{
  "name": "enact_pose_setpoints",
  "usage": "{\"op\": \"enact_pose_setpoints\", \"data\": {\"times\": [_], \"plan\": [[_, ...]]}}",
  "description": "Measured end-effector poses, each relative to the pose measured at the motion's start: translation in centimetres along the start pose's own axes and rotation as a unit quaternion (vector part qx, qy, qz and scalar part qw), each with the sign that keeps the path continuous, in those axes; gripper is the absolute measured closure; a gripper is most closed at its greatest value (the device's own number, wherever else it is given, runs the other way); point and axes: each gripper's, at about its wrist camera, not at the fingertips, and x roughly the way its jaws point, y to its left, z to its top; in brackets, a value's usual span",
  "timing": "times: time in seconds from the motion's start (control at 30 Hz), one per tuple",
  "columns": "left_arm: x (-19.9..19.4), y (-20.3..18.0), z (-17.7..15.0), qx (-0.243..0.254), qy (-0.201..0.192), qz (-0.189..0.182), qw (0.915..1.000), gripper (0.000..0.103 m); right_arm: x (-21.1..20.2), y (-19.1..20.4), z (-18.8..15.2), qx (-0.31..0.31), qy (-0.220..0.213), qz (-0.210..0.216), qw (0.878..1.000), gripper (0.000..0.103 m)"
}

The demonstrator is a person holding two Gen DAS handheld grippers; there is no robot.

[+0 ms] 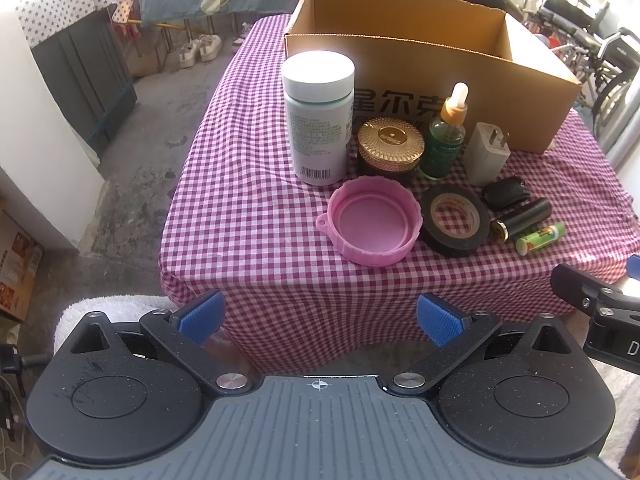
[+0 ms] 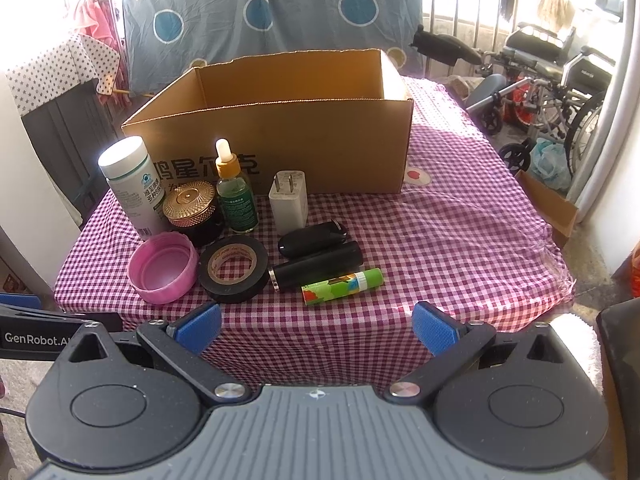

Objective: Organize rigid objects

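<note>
An open cardboard box (image 1: 460, 92) (image 2: 320, 148) stands at the back of the checked table. In front of it sit a white pill bottle (image 1: 318, 120) (image 2: 130, 184), a gold-lidded jar (image 1: 390, 150) (image 2: 192, 208), a green dropper bottle (image 1: 446, 136) (image 2: 236, 196), a white charger (image 1: 486, 152) (image 2: 288, 200), a pink lid (image 1: 372, 226) (image 2: 164, 270), black tape (image 1: 456, 220) (image 2: 234, 268), a black key fob (image 2: 310, 236), a black tube (image 2: 316, 270) and a green glue stick (image 2: 342, 284). My left gripper (image 1: 320, 318) and right gripper (image 2: 316, 328) hang open before the table's front edge, both empty.
The checked cloth (image 2: 460, 240) drapes over the table edges. Wheelchairs (image 2: 560, 80) stand to the right, a covered cabinet (image 1: 76, 40) to the left, shoes (image 1: 200, 50) on the floor behind. The right gripper's body (image 1: 600, 312) shows at the left view's right edge.
</note>
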Motion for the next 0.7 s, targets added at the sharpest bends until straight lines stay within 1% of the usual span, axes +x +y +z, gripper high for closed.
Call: {"op": "enact_pose_setpoints", "data": {"times": [0.7], "plan": [[0.11, 0.16, -0.03, -0.001, 0.001, 0.001, 1.0000, 0.001, 0.28, 0.13, 0.09, -0.003, 0.000, 0.004, 1.000, 0.000]]}}
